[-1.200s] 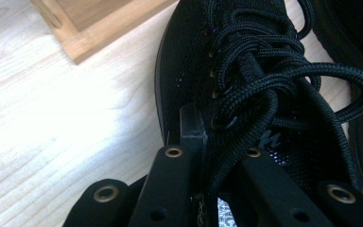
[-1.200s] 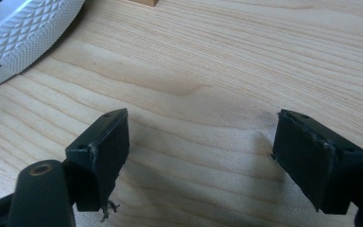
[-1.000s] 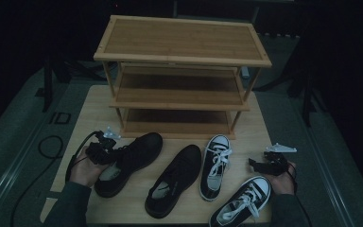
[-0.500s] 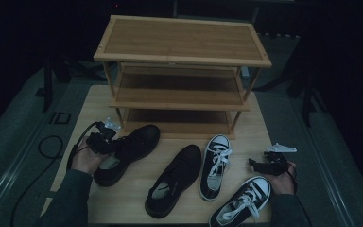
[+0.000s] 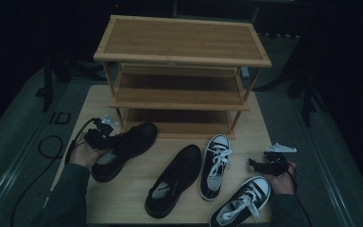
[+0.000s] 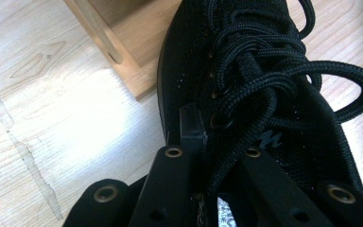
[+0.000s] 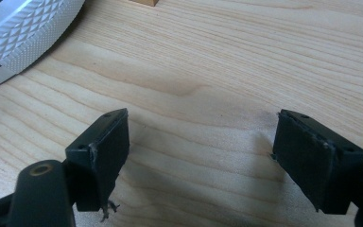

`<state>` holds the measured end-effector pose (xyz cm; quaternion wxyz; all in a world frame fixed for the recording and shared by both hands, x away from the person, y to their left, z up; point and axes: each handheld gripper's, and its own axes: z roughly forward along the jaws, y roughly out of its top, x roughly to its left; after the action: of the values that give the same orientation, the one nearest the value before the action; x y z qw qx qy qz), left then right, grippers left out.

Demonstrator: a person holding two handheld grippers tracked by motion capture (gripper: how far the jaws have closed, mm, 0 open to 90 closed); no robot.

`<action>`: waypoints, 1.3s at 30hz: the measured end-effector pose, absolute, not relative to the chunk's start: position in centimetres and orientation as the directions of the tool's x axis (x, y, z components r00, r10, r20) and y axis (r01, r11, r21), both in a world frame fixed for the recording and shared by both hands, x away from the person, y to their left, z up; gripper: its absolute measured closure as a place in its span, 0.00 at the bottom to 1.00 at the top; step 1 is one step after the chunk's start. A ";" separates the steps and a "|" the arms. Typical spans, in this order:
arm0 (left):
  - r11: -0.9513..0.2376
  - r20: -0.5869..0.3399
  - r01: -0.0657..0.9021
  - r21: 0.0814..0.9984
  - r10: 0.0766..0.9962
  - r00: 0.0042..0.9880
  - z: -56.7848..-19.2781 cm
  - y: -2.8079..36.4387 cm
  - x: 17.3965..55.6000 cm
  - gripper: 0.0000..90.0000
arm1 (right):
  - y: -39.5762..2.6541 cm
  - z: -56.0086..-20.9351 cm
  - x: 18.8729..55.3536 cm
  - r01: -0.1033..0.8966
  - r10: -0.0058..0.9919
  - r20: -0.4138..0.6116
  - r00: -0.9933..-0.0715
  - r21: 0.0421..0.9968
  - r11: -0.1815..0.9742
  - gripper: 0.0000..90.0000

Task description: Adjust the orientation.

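The high view looks forward and down from above the person's side of the table (image 5: 137, 208), taking in the whole wooden shoe rack (image 5: 182, 71) at the far end and four shoes in front of it. The left gripper view rides close on the left gripper (image 6: 203, 156), facing along its jaws at the laces of the black shoe (image 6: 264, 85), with a rack leg (image 6: 108, 47) just beyond; the high view shares that shoe (image 5: 123, 149). The right gripper view sits low over bare tabletop (image 7: 208, 71), with a white sneaker sole (image 7: 23, 33) at its upper left corner.
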<state>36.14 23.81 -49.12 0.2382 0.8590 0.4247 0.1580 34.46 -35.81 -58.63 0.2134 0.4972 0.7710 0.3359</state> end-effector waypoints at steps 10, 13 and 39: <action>-0.469 -0.008 0.675 0.570 0.818 0.576 -49.4 24.9 35.8 0.68 | -35.8 -58.6 34.5 0.623 0.910 0.004 -0.415 0.730 0.280 0.21; -0.458 -0.025 0.681 0.572 0.819 0.573 -49.4 25.1 35.4 0.64 | -35.8 -58.6 34.5 0.623 0.910 0.004 -0.415 0.730 0.280 0.21; -0.450 -0.045 0.657 0.604 0.804 0.593 -47.1 26.2 32.3 0.64 | -35.8 -58.6 34.5 0.623 0.910 0.004 -0.415 0.730 0.280 0.21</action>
<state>32.32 26.19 -47.09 0.2944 0.8424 0.4337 0.1246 34.46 -35.81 -58.63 0.2136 0.4970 0.7711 0.3358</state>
